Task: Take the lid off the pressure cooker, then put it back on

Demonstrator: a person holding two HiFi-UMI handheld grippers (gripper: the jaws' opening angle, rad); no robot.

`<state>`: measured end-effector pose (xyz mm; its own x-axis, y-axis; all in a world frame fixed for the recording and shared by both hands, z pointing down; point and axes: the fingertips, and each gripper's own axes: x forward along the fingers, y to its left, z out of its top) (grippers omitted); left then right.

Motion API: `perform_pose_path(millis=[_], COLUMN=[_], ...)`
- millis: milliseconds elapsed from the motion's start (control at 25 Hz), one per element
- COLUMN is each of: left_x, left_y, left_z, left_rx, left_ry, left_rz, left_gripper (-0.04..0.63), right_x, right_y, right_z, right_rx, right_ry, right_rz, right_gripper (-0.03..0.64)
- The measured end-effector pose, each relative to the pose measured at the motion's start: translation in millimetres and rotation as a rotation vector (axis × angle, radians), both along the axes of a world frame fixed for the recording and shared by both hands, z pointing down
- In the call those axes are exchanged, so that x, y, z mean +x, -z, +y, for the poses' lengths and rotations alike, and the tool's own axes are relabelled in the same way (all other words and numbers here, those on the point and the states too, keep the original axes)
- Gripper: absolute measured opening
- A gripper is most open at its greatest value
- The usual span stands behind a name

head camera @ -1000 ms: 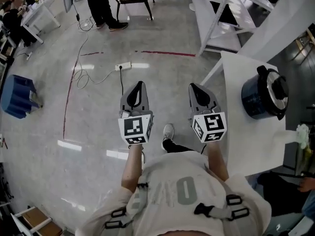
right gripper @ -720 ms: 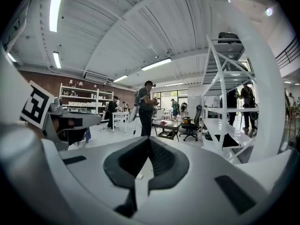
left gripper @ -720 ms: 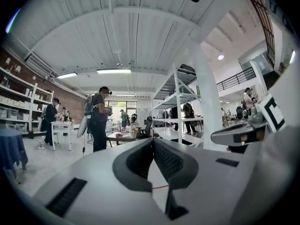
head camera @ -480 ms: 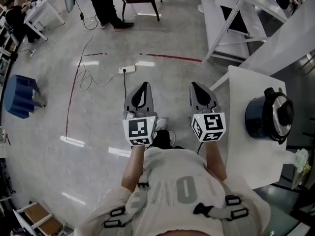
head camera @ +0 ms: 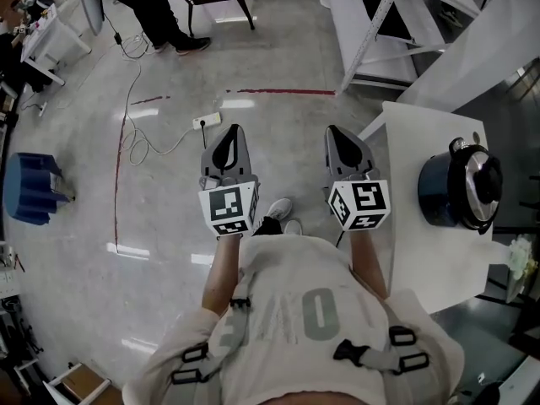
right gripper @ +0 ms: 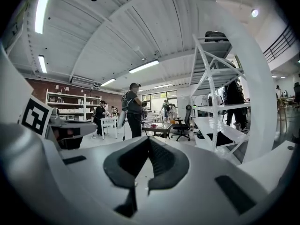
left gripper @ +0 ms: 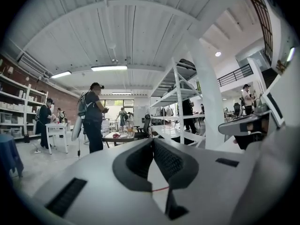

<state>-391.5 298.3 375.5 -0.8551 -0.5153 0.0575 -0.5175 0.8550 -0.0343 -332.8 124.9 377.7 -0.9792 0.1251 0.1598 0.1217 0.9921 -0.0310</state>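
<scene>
Left gripper [head camera: 234, 135] and right gripper [head camera: 335, 133]: both clenched empty, side by side above the floor [head camera: 169, 192]. Pressure cooker [head camera: 444, 194], lid [head camera: 479, 178] on, untouched on the white table [head camera: 403, 142] to the right gripper's right. Stage judged approach, and the next move calls for a turn toward it with jaws opened for the lid. Lid fittings too small to read; both gripper views miss the cooker.

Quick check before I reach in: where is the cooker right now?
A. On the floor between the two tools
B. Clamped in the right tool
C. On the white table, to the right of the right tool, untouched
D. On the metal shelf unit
C: the cooker stands on the table, off to the right of the right tool, which is shut, empty and well apart from it.
</scene>
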Motion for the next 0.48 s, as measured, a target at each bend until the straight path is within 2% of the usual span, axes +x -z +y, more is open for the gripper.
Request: perform_pose_path(millis=[280,320,360,400,480], left_x=[-16,-17,-19,-21,-27], left_y=[-5,-4,-3,-2,1], left_z=[12,13,13,14,16], left_rx=[0.038,0.054,0.070,0.083,0.086], left_ry=[0.020,0.014,0.006,-0.001,-0.001], left_rz=[-0.002,0.000,0.003,0.004,-0.001], left_gripper=[0.025,0.053,0.171,0.265,0.356], right_x=[-19,-22,-26,-30,-38], right_y=[-3,-3,-1,1,5], right_z=[6,8,10,12,10], right_rx=[-0.029,-0.045,-0.066,-0.086,-0.110], right_ry=[0.035,0.047,0.059,0.063,0.044], right_rz=[-0.002,0.001,0.002,-0.004,-0.027], right_gripper=[0.009,0.054,0.233,0.361,0.396])
